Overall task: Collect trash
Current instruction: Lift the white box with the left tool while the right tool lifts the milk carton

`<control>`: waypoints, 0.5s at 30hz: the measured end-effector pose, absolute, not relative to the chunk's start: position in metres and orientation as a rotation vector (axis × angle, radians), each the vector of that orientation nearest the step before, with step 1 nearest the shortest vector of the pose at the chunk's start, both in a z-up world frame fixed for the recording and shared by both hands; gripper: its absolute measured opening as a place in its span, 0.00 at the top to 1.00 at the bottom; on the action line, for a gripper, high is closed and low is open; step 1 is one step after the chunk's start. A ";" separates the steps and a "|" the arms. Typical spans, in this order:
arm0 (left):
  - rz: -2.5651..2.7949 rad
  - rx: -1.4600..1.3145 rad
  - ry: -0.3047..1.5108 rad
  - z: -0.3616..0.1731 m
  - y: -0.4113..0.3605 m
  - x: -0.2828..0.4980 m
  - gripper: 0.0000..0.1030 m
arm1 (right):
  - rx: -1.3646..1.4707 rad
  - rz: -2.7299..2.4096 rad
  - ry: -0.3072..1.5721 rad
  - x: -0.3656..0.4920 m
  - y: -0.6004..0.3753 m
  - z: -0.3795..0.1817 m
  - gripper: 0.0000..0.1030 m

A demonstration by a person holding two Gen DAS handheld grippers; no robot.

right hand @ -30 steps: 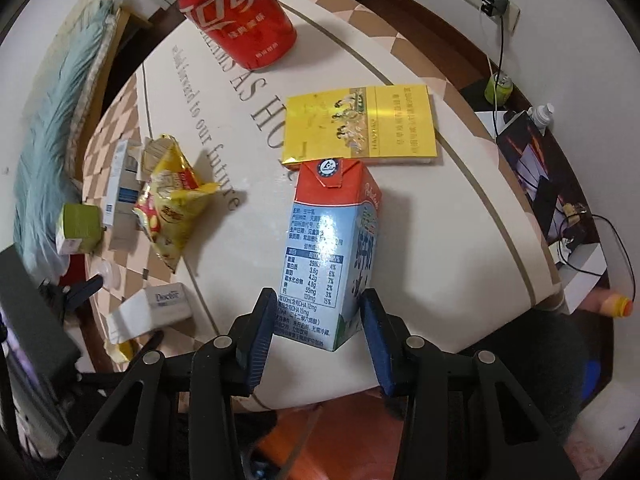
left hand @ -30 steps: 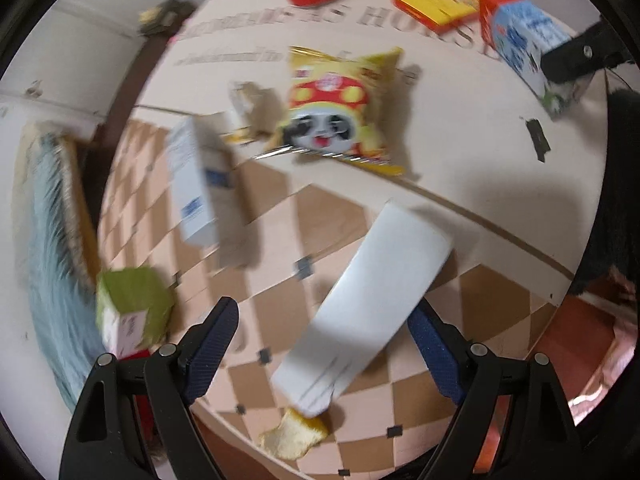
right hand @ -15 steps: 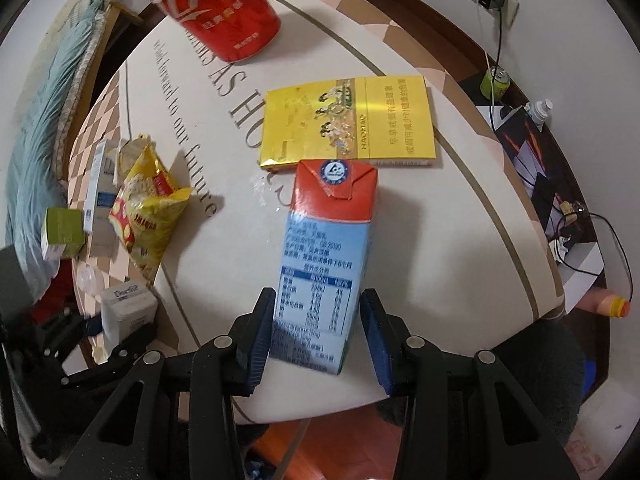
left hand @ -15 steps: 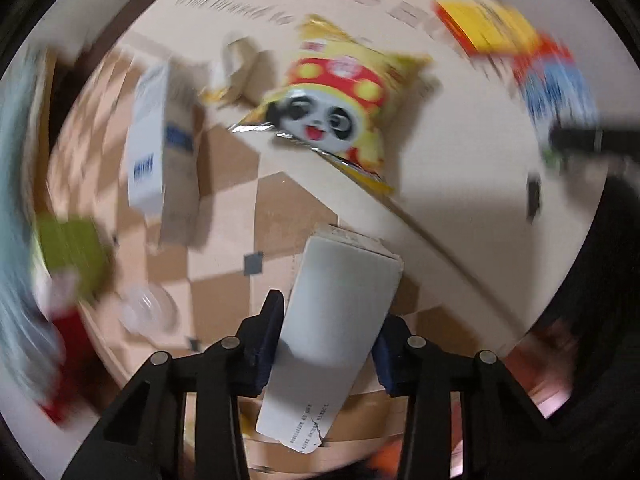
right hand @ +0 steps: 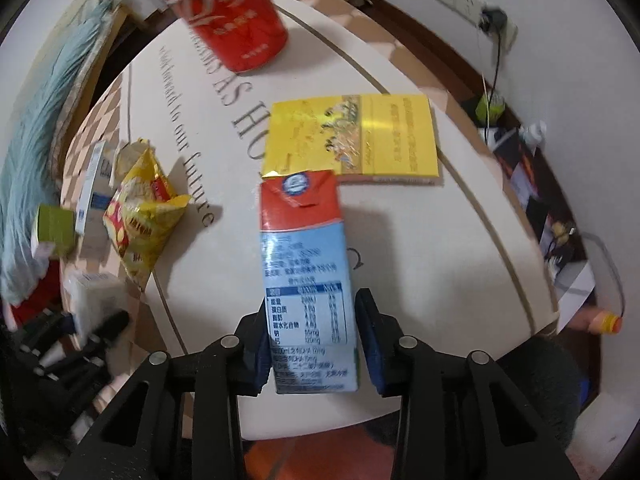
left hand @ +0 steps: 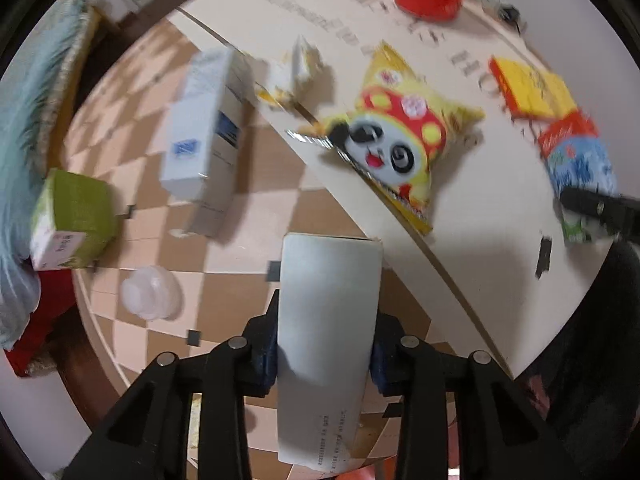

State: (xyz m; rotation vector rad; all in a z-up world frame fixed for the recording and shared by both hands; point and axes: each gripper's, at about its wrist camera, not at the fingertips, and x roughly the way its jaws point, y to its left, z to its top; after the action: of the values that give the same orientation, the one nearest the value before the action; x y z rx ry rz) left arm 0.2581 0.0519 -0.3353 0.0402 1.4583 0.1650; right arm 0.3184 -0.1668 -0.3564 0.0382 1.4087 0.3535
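white box [left hand: 328, 344] now gripped, milk carton [right hand: 308, 280] lifted

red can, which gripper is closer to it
Right. The right gripper, holding the milk carton, sits nearer the red can; the left gripper is farther back.

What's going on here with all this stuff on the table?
A person is clearing trash off a round table with a hand-held gripper in each hand. The left hand-held gripper is shut on a white box, and the right hand-held gripper is shut on a blue and red milk carton. Left on the table are a red can, a yellow packet, a panda snack bag and a green box.
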 end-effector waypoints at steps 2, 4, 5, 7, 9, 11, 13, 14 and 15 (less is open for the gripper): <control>0.198 0.023 1.404 -0.320 0.053 0.257 0.69 | -0.019 0.367 1.341 0.313 -0.161 -0.345 0.62; 0.231 0.002 1.349 -0.304 0.056 0.253 0.69 | -0.068 0.377 1.282 0.307 -0.155 -0.332 0.62; 0.252 -0.019 1.318 -0.296 0.057 0.249 0.69 | -0.077 0.385 1.267 0.305 -0.152 -0.327 0.62; 0.285 -0.053 1.266 -0.281 0.058 0.245 0.69 | -0.075 0.407 1.242 0.302 -0.148 -0.316 0.71; 0.321 -0.070 1.217 -0.268 0.058 0.235 0.69 | -0.074 0.443 1.211 0.297 -0.141 -0.303 0.78; 0.355 -0.099 1.164 -0.257 0.065 0.230 0.69 | -0.067 0.478 1.185 0.293 -0.135 -0.291 0.87; 0.369 -0.139 1.133 -0.243 0.068 0.219 0.69 | -0.061 0.508 1.176 0.289 -0.130 -0.285 0.94; 0.372 -0.158 1.122 -0.241 0.068 0.211 0.69 | -0.068 0.515 1.179 0.287 -0.126 -0.284 0.94; 0.375 -0.170 1.115 -0.241 0.071 0.208 0.69 | -0.078 0.515 1.182 0.286 -0.123 -0.285 0.94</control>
State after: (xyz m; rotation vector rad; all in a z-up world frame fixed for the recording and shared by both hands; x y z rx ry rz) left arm 0.2079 0.0706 -0.2411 -0.1704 1.1154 0.3745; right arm 0.2863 -0.1234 -0.2847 -0.0784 1.1823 0.5147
